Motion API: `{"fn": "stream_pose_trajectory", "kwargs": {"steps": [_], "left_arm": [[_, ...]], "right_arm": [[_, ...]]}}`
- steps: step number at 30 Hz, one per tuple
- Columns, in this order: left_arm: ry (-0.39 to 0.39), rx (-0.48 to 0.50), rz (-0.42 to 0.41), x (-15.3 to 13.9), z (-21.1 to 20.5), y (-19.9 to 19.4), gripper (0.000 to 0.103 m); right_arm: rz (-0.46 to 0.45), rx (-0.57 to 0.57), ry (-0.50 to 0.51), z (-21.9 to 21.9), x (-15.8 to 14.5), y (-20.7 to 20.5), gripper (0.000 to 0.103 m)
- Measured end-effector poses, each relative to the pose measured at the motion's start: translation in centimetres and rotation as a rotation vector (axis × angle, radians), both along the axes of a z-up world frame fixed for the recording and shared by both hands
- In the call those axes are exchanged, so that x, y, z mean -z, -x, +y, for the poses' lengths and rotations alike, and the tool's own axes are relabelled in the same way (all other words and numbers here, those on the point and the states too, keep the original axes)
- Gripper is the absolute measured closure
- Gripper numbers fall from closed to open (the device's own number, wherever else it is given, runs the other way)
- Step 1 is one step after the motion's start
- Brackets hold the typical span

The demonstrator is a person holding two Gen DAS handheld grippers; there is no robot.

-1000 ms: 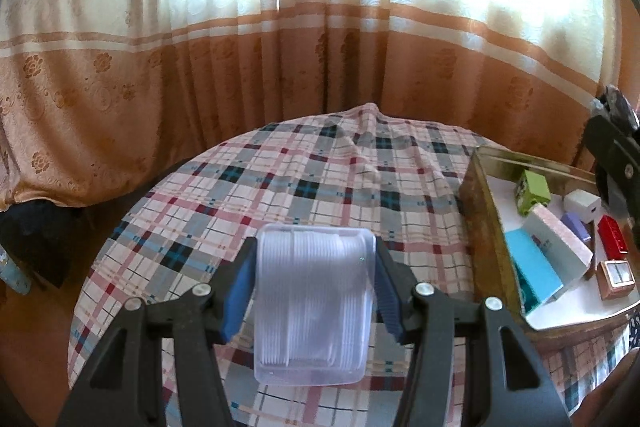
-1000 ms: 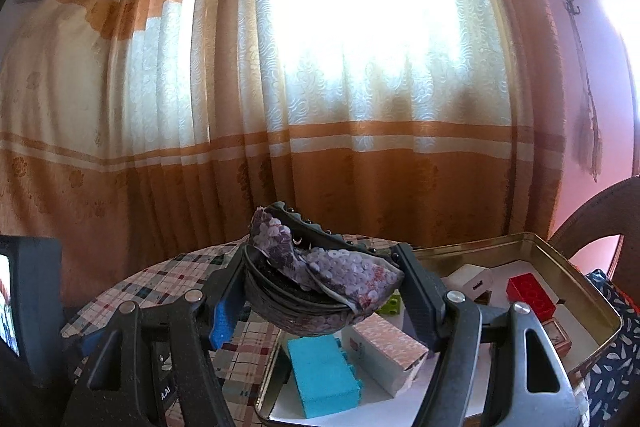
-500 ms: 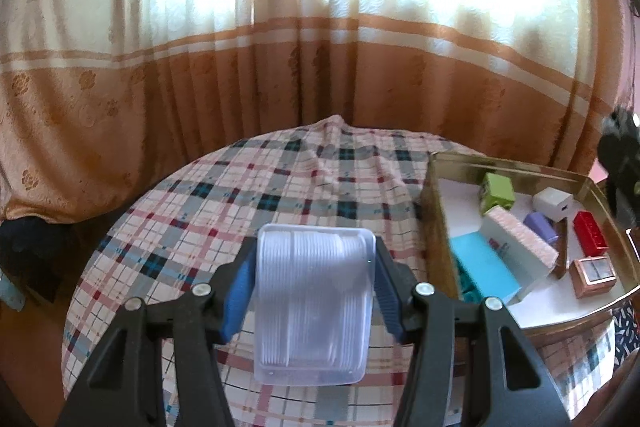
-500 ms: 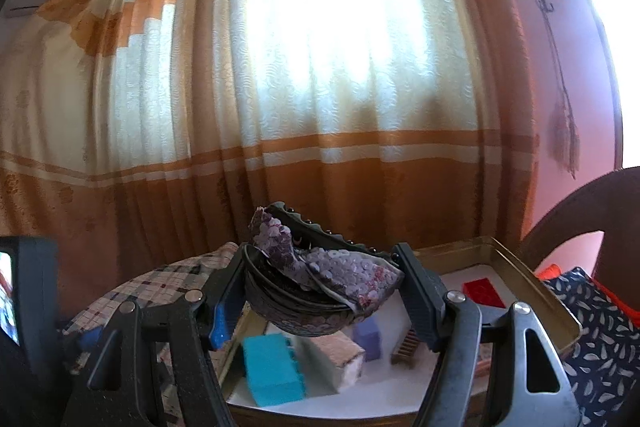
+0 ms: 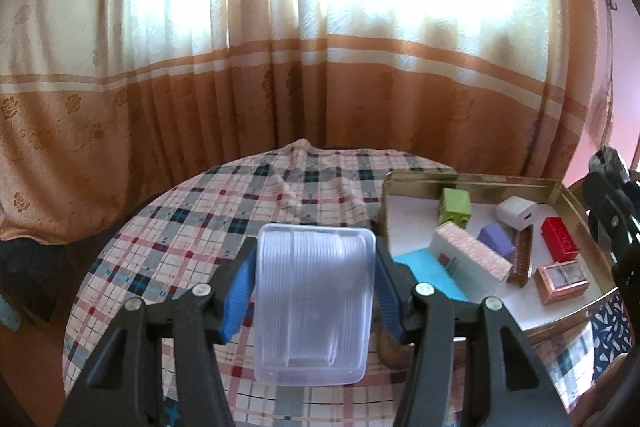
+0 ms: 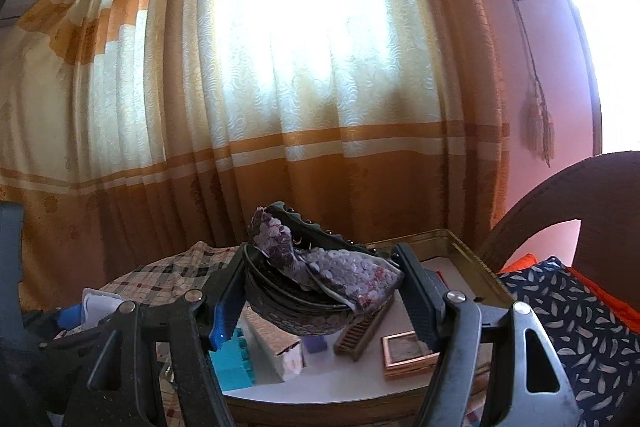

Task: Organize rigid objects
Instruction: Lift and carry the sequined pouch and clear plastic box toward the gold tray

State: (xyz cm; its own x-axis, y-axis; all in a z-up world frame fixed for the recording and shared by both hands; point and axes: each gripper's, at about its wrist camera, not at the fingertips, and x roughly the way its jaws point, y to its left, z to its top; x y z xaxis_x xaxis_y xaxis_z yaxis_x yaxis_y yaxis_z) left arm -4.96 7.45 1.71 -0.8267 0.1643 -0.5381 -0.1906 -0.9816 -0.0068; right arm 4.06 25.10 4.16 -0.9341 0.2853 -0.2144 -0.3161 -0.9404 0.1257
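Orange-and-cream curtains (image 5: 280, 67) hang behind a round surface (image 5: 192, 227) covered in a plaid cloth, with bright daylight coming through them.

Left tongs (image 5: 316, 283) are clenched on a clear ribbed plastic container (image 5: 314, 307), its two long sides pressed by the blue pads (image 5: 238, 291); it is held above the near part of the plaid cloth.

Right tongs (image 6: 320, 291) are clenched on a dark bundle of headbands (image 6: 304, 307) with a sequined purple fabric piece (image 6: 340, 271) lying across the top, held over the near left part of a gold metal tin tray (image 6: 476, 263).

That tray (image 5: 472, 179) sits on the right side of the surface, lined in white. Inside it, from the left wrist view, a teal block (image 5: 432, 275) lies at the near left, touching a white box with a pink textured top (image 5: 472, 259). Just right of that box are a small purple block (image 5: 498, 241) and a brown comb (image 5: 522, 259). A green block (image 5: 456, 207) stands near the far wall, a white cube (image 5: 516, 213) to its right, a red brick (image 5: 560, 239) further right, and a rose-gold framed box (image 5: 562, 279) near the tray's near right rim.

Beyond the tray on the right, a dark cushion with a feather print (image 6: 560, 311) lies on a wooden chair (image 6: 560, 195).
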Motion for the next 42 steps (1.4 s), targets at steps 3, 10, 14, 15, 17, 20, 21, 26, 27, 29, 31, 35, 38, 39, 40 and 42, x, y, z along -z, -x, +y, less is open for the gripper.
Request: {"fn": "stream_pose_trajectory", "kwargs": {"steps": [3, 10, 14, 15, 17, 20, 21, 26, 27, 29, 31, 35, 38, 39, 40, 42], "left_arm": [[-0.009, 0.019, 0.008, -0.4, 0.6, -0.4, 0.049], [-0.011, 0.081, 0.013, -0.7, 2.9, -1.1, 0.049], [-0.015, 0.123, 0.000, -0.8, 4.8, -1.2, 0.049], [-0.015, 0.140, -0.003, -0.9, 5.4, -1.2, 0.049], [-0.009, 0.165, -0.002, -0.9, 6.8, -1.2, 0.049], [0.001, 0.194, 0.001, -1.0, 8.3, -1.4, 0.049], [0.008, 0.205, 0.005, -1.1, 8.9, -1.5, 0.049], [0.013, 0.242, -0.001, -1.2, 11.3, -1.5, 0.049], [0.016, 0.249, -0.002, -1.1, 11.7, -1.5, 0.049], [0.023, 0.258, -0.001, -1.0, 12.4, -1.5, 0.049], [0.026, 0.260, -0.006, -0.9, 12.9, -1.4, 0.049], [0.018, 0.261, -0.033, -0.2, 13.8, -0.9, 0.049], [0.024, 0.266, -0.043, 0.2, 14.5, -0.6, 0.049], [0.025, 0.268, -0.044, 0.3, 14.8, -0.6, 0.049], [0.027, 0.272, -0.048, 0.4, 15.1, -0.5, 0.049], [0.030, 0.274, -0.057, 0.6, 15.6, -0.2, 0.049]], "right_arm": [[0.004, 0.014, -0.003, 0.8, -0.2, -0.5, 0.032], [-0.005, 0.070, 0.005, 3.3, 0.1, -1.1, 0.032], [-0.010, 0.101, 0.012, 4.9, 0.2, -1.4, 0.032], [-0.009, 0.106, 0.013, 5.2, 0.2, -1.4, 0.032], [-0.013, 0.115, 0.017, 6.1, 0.0, -1.3, 0.032], [-0.022, 0.130, 0.008, 7.0, -0.2, -1.1, 0.032], [-0.026, 0.136, 0.004, 7.4, -0.3, -1.1, 0.032], [-0.037, 0.150, -0.002, 8.7, -0.5, -0.7, 0.032], [-0.041, 0.152, -0.005, 9.0, -0.6, -0.5, 0.032], [-0.050, 0.150, -0.008, 9.4, -0.7, -0.2, 0.032], [-0.058, 0.150, -0.013, 9.7, -0.8, 0.2, 0.032], [-0.077, 0.147, -0.012, 10.4, -0.7, 1.0, 0.032], [-0.092, 0.140, -0.021, 10.5, -0.5, 1.7, 0.032], [-0.096, 0.137, -0.023, 10.6, -0.5, 1.9, 0.032], [-0.102, 0.134, -0.022, 10.7, -0.5, 2.2, 0.032], [-0.113, 0.135, -0.021, 10.9, -0.5, 2.7, 0.032]]}}
